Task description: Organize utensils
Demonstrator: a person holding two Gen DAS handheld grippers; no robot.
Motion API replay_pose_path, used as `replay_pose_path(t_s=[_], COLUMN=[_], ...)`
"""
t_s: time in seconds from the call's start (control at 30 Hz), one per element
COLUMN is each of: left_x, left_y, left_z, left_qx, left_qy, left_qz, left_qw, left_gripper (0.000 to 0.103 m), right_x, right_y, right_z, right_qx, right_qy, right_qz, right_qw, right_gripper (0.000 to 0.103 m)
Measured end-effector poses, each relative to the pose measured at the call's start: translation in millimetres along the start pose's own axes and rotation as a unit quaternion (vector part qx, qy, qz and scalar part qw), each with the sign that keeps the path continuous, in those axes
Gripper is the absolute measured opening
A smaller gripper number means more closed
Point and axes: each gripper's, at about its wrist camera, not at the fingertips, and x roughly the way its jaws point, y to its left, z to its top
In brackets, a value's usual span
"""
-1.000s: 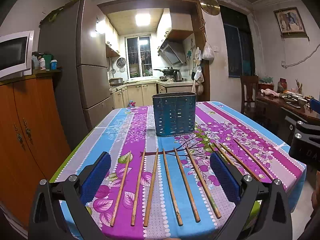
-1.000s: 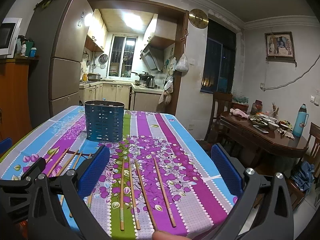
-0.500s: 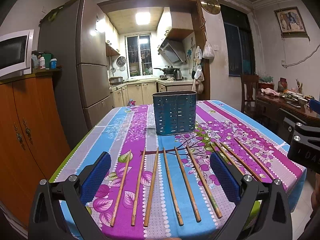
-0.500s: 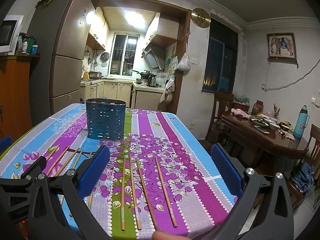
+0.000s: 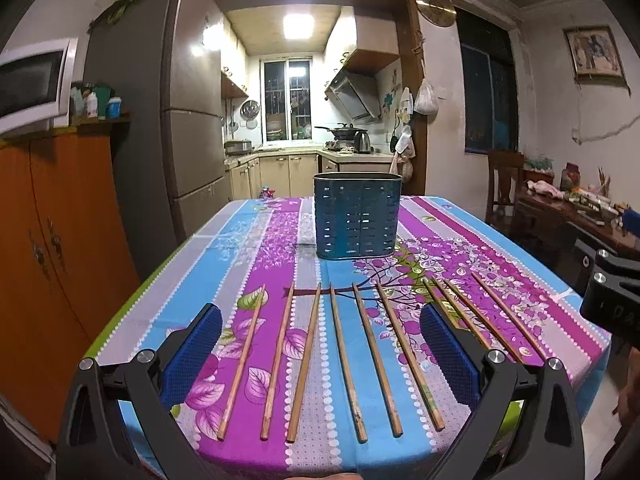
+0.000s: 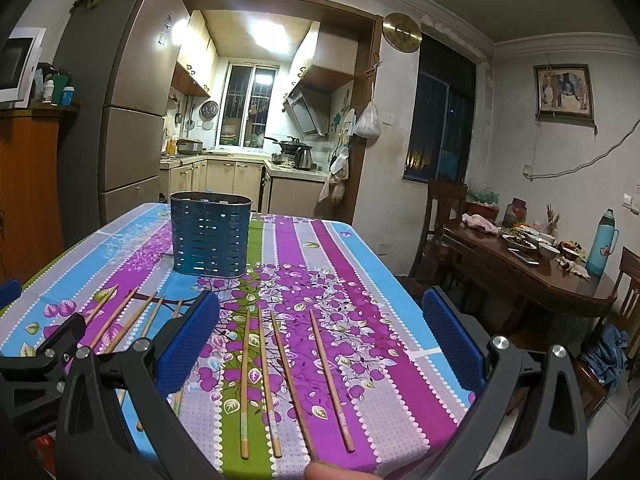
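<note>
Ten chopsticks [image 5: 308, 360] lie in a row across the near edge of the desk [image 5: 248, 236]. From the left, six sit between the spread, empty fingers of the left hand-held gripper [image 5: 320, 354]; four sit before the right hand-held gripper [image 6: 320, 340], likewise spread and empty. One blue holder [image 5: 357, 216] stands upright behind them.
</note>
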Motion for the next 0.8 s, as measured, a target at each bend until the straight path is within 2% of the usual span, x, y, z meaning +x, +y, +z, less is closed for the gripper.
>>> replay_pose_path(t_s=[0.27, 0.4, 0.8], left_x=[0.8, 0.9, -1.4], left_y=[7.7, 6.1, 0.2], left_z=[-2.0, -7.6, -10.9], left_qx=[-0.025, -0.023, -0.001], left_qy=[0.023, 0.041, 0.052], left_qz=[-0.008, -0.005, -0.001], left_qw=[0.9994, 0.9989, 0.9987], left_gripper=[0.099, 0.099, 0.099], right_x=[1.3, 1.6, 2.4], right_y=[-6.1, -6.9, -10.6], right_z=[0.5, -0.6, -1.6], right_qx=[0.006, 0.007, 0.012], right_qy=[0.003, 0.005, 0.02], right_qz=[-0.003, -0.005, -0.003], right_qw=[1.0, 1.0, 1.0], right_gripper=[0.098, 0.098, 0.098])
